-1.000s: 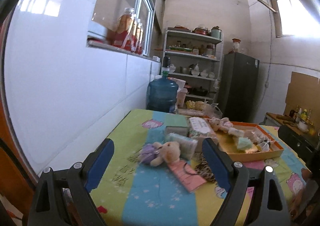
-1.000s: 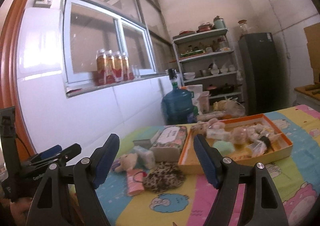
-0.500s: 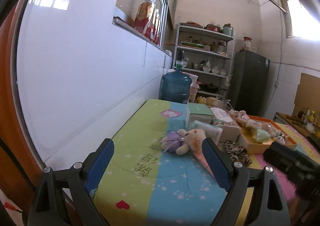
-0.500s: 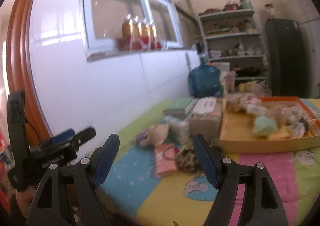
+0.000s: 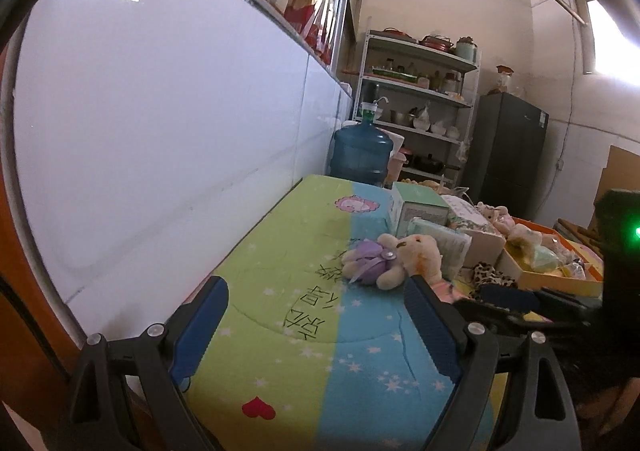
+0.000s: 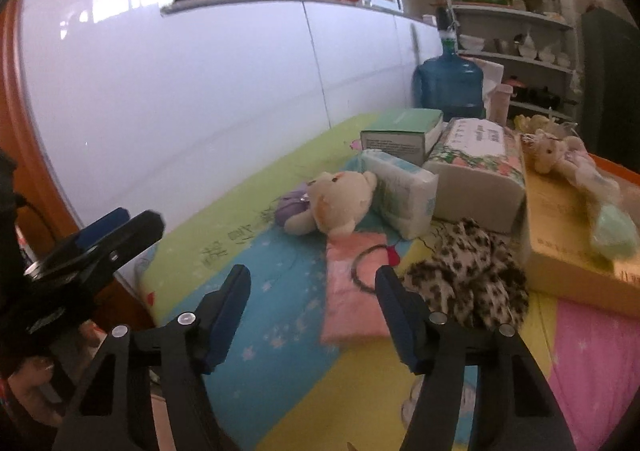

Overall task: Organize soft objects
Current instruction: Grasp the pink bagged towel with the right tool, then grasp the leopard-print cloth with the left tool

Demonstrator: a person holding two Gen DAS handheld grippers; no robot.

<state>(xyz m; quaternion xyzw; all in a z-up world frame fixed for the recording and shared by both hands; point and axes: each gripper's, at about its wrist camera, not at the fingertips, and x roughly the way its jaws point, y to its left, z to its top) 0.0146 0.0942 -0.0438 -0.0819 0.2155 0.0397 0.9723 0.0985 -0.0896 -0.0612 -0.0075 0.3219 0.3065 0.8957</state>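
Both grippers have dropped toward the table (image 5: pixel 280 351), where the right gripper (image 6: pixel 312 291), empty jaws closing, partly hides the pink pouch (image 6: pixel 352 291) beside the blurred leopard scrunchie (image 6: pixel 468 271); left gripper (image 5: pixel 316 311) wide.

Two plush toys (image 6: pixel 336 203) (image 6: pixel 560 155), three tissue packs (image 6: pixel 400 195), one orange tray (image 6: pixel 568 251).

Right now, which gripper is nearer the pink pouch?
Right. The right gripper hovers just short of the pink pouch, jaws closing with nothing between them. The left gripper sits farther back, facing the teddy bear.
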